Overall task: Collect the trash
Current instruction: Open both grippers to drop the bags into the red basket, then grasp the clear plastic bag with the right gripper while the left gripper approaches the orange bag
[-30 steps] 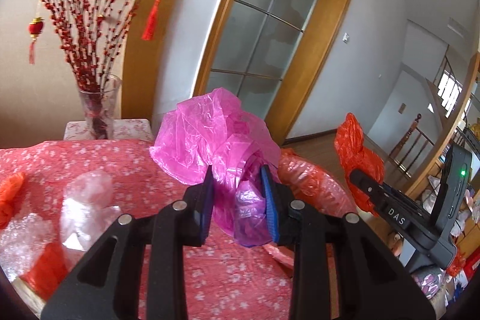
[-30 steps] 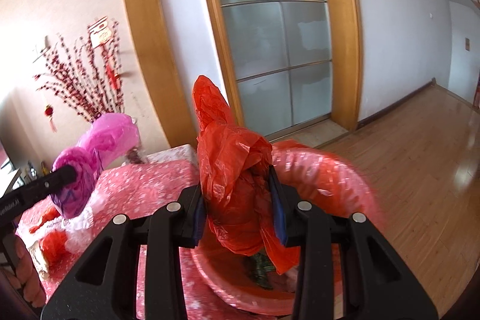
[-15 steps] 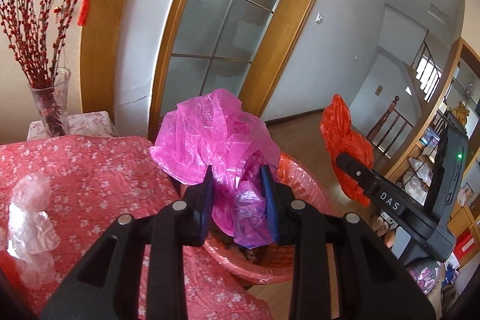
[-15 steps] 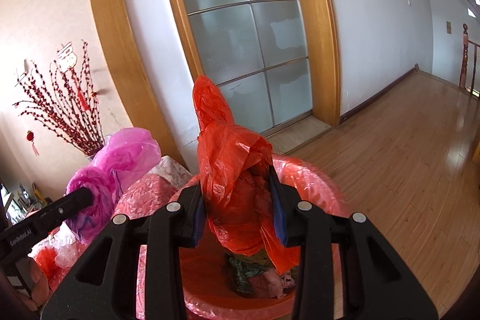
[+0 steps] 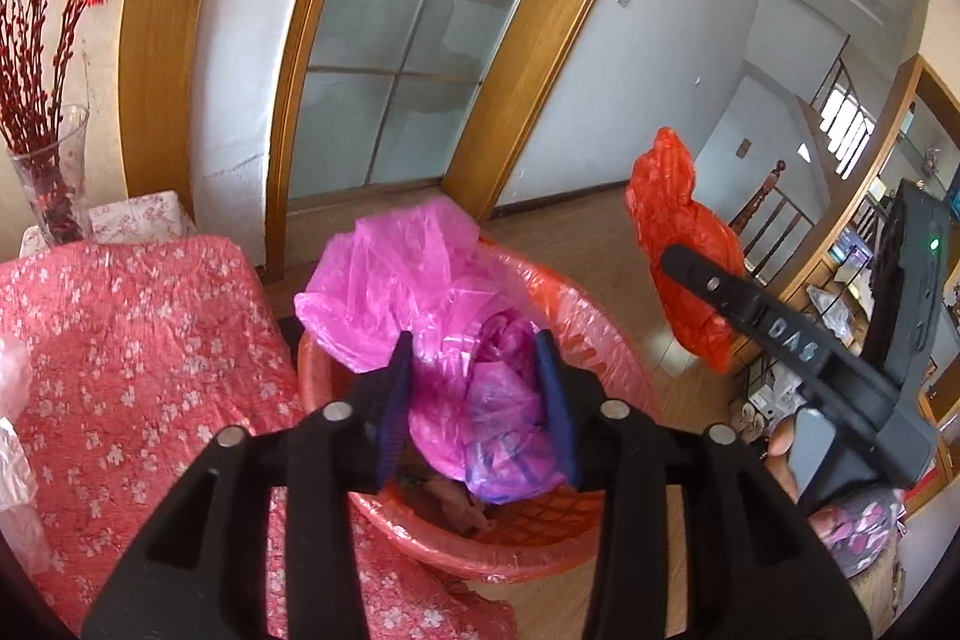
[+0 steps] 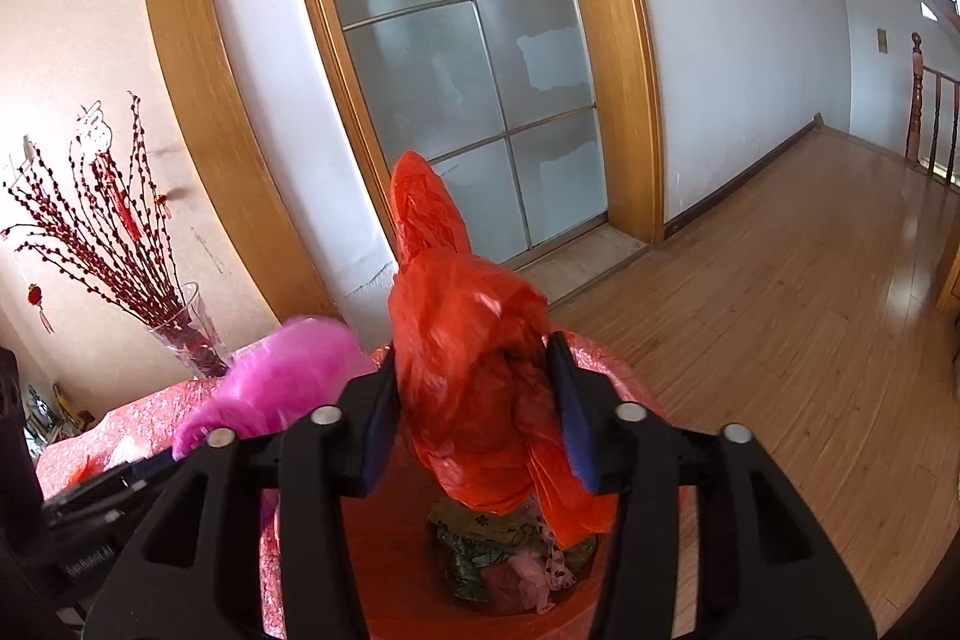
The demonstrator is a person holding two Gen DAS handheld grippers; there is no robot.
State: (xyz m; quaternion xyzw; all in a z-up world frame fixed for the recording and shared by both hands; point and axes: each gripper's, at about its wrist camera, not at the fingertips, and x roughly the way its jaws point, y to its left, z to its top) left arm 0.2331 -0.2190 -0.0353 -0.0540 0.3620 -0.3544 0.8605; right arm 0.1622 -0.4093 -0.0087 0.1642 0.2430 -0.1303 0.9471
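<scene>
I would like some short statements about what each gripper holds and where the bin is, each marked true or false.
1. The left gripper holds a pink plastic bag. True.
2. The right gripper holds a blue bag. False: it holds an orange-red plastic bag.
3. The bin is lined with red plastic and already has trash in it. True.
4. Both bags lie on the table. False: both are held in closed jaws above the bin.
5. The vase holds red branches. True.
</scene>
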